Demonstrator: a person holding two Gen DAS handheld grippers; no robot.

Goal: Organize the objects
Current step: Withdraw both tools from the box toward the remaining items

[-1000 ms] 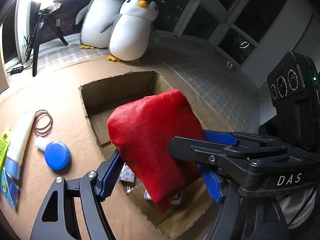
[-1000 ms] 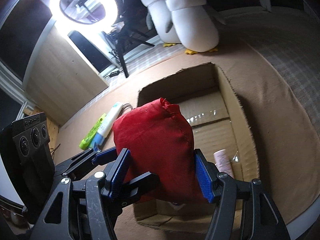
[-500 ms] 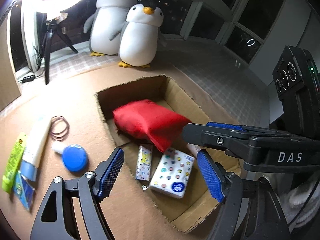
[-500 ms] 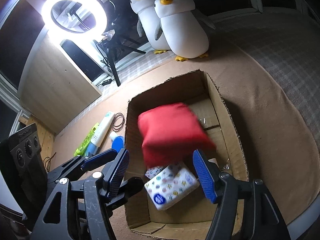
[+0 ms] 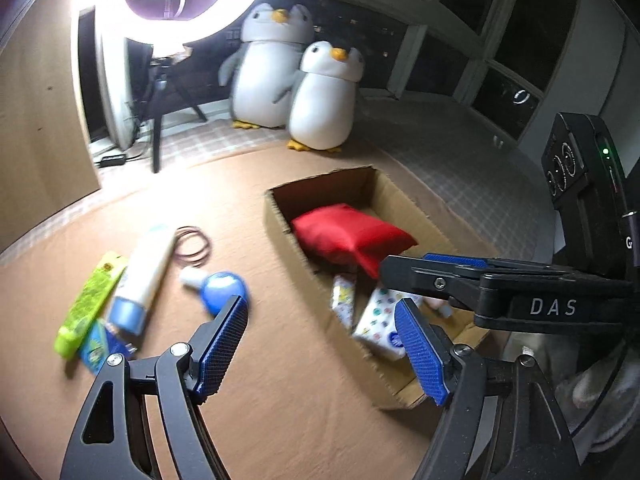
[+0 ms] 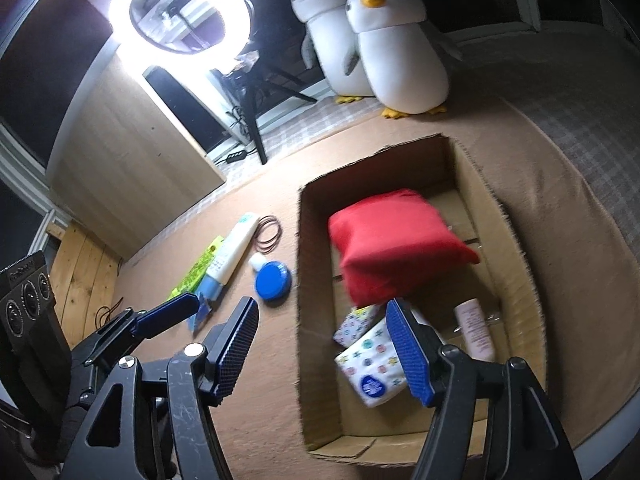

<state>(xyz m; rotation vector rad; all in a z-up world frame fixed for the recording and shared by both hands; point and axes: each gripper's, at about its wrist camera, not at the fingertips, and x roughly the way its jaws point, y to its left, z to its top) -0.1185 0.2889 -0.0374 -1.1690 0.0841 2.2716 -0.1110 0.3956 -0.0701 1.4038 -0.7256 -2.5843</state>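
A red fabric pouch (image 5: 348,234) (image 6: 396,240) lies inside the open cardboard box (image 5: 276,216) (image 6: 308,280), on top of patterned tissue packs (image 5: 382,322) (image 6: 370,364). A small pink bottle (image 6: 474,330) lies in the box too. My left gripper (image 5: 320,344) is open and empty above the box's left edge. My right gripper (image 6: 324,352) is open and empty over the box's near left side. To the left of the box, on the brown mat, lie a white tube (image 5: 142,270) (image 6: 230,256), a green packet (image 5: 90,302) (image 6: 196,270), a blue round container (image 5: 222,290) (image 6: 273,282) and hair bands (image 5: 192,246) (image 6: 267,234).
Two plush penguins (image 5: 316,112) (image 6: 384,48) stand at the far side of the mat. A ring light on a tripod (image 5: 176,0) (image 6: 180,12) stands at the back left. A wooden panel (image 6: 132,176) stands on the left.
Both grippers opened and let go of the red pouch, which dropped into the box onto the tissue packs. Both grippers then pulled back and swung to the left.
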